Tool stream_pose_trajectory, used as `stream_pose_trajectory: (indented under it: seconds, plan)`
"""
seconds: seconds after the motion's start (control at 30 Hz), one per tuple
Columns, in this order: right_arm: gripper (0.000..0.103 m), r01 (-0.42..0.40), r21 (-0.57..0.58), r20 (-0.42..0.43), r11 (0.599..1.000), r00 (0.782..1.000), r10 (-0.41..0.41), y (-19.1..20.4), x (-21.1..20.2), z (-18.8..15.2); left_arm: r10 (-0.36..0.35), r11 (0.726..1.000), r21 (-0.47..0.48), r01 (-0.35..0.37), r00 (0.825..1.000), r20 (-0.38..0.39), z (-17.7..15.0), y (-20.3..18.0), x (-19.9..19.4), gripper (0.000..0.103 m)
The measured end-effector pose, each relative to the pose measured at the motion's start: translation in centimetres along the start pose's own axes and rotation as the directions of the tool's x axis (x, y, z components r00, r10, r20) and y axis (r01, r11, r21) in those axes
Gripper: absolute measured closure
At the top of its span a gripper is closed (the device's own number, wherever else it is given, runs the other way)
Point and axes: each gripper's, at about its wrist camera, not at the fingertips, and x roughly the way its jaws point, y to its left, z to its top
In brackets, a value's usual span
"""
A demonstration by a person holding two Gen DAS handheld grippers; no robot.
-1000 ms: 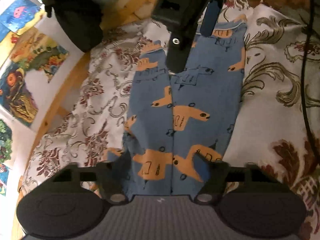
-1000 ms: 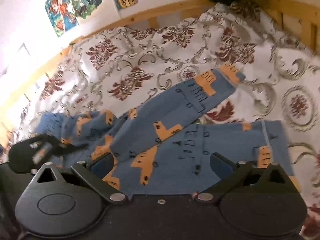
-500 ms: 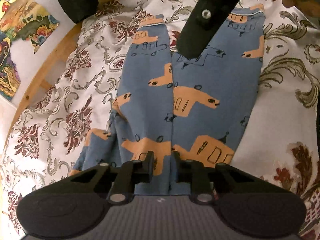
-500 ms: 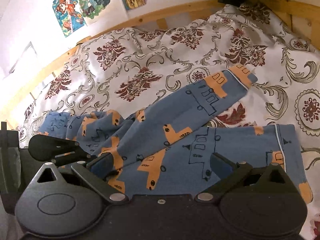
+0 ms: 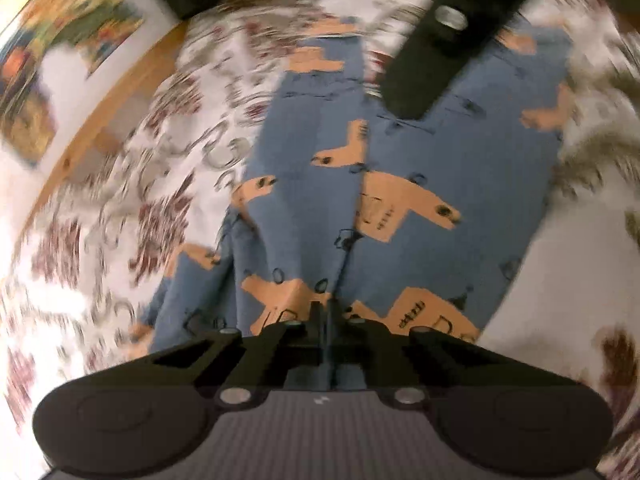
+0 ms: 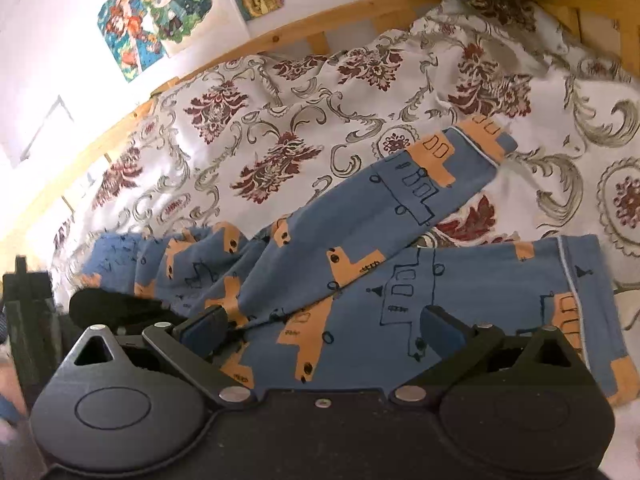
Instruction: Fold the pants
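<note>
The blue pants (image 6: pixel 360 264) printed with orange vehicles lie spread on a bed, over a bedspread (image 6: pixel 280 128) patterned with dark red flowers. One leg angles up toward the wooden bed frame (image 6: pixel 280 40); the other runs flat to the right. The left claw (image 5: pixel 329 312) is closed tight, pinching the waist end of the pants at the middle seam. The right claw (image 6: pixel 320 320) stands wide, its blue-padded fingers (image 6: pixel 204 322) spread just above the crotch area, gripping nothing. Posters (image 6: pixel 156 12) hang on the wall behind.
</note>
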Motion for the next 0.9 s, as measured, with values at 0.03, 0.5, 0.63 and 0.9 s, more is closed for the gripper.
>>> stream_pose_trajectory:
  seconds: [0.03,0.5,0.63,0.9]
  plan:
    - [0.002,-0.008,0.011,0.003,1.0,1.0,0.008,-0.4,0.4,0.4,-0.009,0.999,-0.045,0.009,1.0,0.004,0.0,0.5,-0.2,0.103]
    - [0.048,-0.026,0.235,0.02,0.972,1.0,0.022,-7.5,6.3,4.4,-0.081,0.978,-0.19,0.088,0.996,0.043,-0.3,2.8,-0.7,0.103]
    - [0.05,-0.011,0.223,0.014,0.975,1.0,0.008,-7.3,7.2,4.5,-0.088,0.973,-0.211,0.097,0.995,0.051,-0.2,3.0,-0.9,0.103]
    - [0.063,-0.036,0.274,0.019,0.961,0.999,0.032,-7.9,7.9,4.4,-0.081,0.971,-0.22,0.093,0.995,0.064,-0.2,3.2,-1.4,0.103]
